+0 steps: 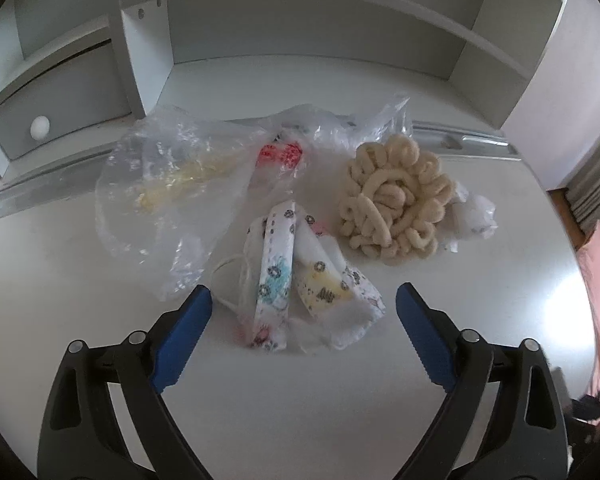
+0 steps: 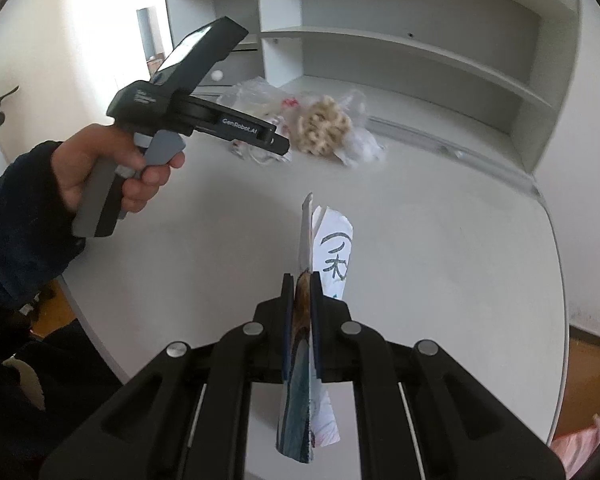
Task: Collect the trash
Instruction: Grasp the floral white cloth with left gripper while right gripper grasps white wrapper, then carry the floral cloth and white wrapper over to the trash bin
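Face masks (image 1: 300, 280) lie mid-desk (image 1: 100, 280), perhaps clear of edges.

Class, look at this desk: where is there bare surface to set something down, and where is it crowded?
Bare: the desk between its near rounded edge and the trash, and right of the held paper. Crowded: near the shelves, where plastic bag, printed masks and beige loopy bundle cluster.

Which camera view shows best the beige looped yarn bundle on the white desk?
The left wrist view: the beige looped yarn bundle lies near, with each loop clear. In the right wrist view it is small and far, beside the left gripper.
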Available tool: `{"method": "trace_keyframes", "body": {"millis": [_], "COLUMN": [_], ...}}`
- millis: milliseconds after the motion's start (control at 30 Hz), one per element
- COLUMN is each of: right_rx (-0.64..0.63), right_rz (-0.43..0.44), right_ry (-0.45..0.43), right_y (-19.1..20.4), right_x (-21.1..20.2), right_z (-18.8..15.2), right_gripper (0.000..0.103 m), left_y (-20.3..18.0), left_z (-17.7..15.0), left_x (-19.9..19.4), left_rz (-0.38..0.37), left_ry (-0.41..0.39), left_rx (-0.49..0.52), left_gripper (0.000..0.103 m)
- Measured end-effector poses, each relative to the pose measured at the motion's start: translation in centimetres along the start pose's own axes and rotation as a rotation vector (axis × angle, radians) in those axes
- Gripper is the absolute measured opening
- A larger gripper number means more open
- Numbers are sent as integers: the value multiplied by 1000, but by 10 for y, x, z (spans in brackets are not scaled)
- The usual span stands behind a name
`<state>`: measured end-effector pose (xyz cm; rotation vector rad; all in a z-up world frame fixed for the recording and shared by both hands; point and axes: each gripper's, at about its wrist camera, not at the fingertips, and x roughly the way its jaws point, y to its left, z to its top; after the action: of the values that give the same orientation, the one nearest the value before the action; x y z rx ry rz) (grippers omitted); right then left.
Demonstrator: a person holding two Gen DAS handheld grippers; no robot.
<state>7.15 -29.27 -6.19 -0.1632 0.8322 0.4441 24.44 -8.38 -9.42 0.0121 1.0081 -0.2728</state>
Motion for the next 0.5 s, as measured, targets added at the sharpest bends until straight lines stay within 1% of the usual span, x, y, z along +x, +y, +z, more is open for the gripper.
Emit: {"method": "trace_keyframes", "body": {"millis": [33,67,100,167,233,367,433,500], "right_rx": [14,30,43,84,128,232,298,360], "right_rz": [-4,-8,-9,-13,-21,-89,-132,-198], "right_ry": [-5,-11,-15,-30,-43,-69,-82,-99], "right_y": [-1,-3,-5,-10,-17,-36,-48,-62], "right_x": [-3,-7,-11,-21,-29,-52,-68,-88], "right_z": [-3,-6,-9,-15,-23,-45,-59,-76], "right_gripper": [8,8,8,8,8,8,8,8], "left_y": [-2,-3,-4,-4,-7,-27,-48,-81], "left_z": [-1,-1,-3,-11,-24,-50,-61,-67], "left_x": [-2,-3,-5,-15,-29,-59,-72,-83], "left_rz": [30,40,41,26,25,-10,-51,-105], "left_ry": [-10,-11,-8,-5,-16,-34,-48,-68], "left_rx": [6,12,14,6,25,67,116,180], "left_gripper": [68,57,34,19,17,17,17,17]}}
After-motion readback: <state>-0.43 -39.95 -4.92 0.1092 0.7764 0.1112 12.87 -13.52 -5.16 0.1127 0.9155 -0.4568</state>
